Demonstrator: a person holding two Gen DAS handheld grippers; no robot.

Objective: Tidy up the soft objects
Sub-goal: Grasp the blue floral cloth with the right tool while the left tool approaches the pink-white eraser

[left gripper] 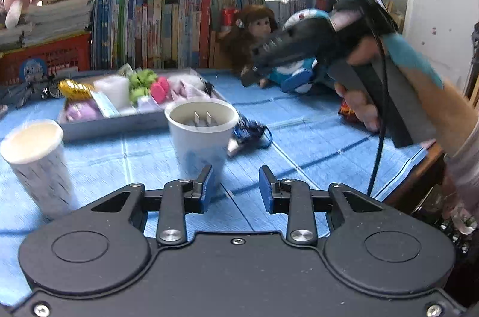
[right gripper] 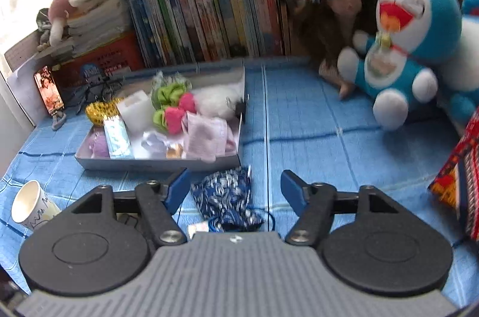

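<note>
Blue pads of the left gripper [left gripper: 236,188] stand narrowly apart with nothing between them, over bare blue table covering [left gripper: 299,143]; a white paper cup [left gripper: 200,134] sits just beyond its left finger, and a second cup [left gripper: 36,161] stands apart at the near left. The right gripper [right gripper: 236,191] is spread wide and empty, its pads clear on either side of a dark blue patterned pouch [right gripper: 227,197] lying on the covering. Just past the pouch is the near wall of a grey tray [right gripper: 155,164], which holds soft items: a folded pink cloth [right gripper: 206,137], pink and green scrunchies [right gripper: 169,107], a white fluffy piece [right gripper: 215,101]. Right of the tray the covering lies open up to a blue plush cat [right gripper: 398,56] and a doll [right gripper: 341,14], both against a row of books [right gripper: 209,17]. In the left view, a hand [left gripper: 359,107] grips the right tool's handle.
</note>
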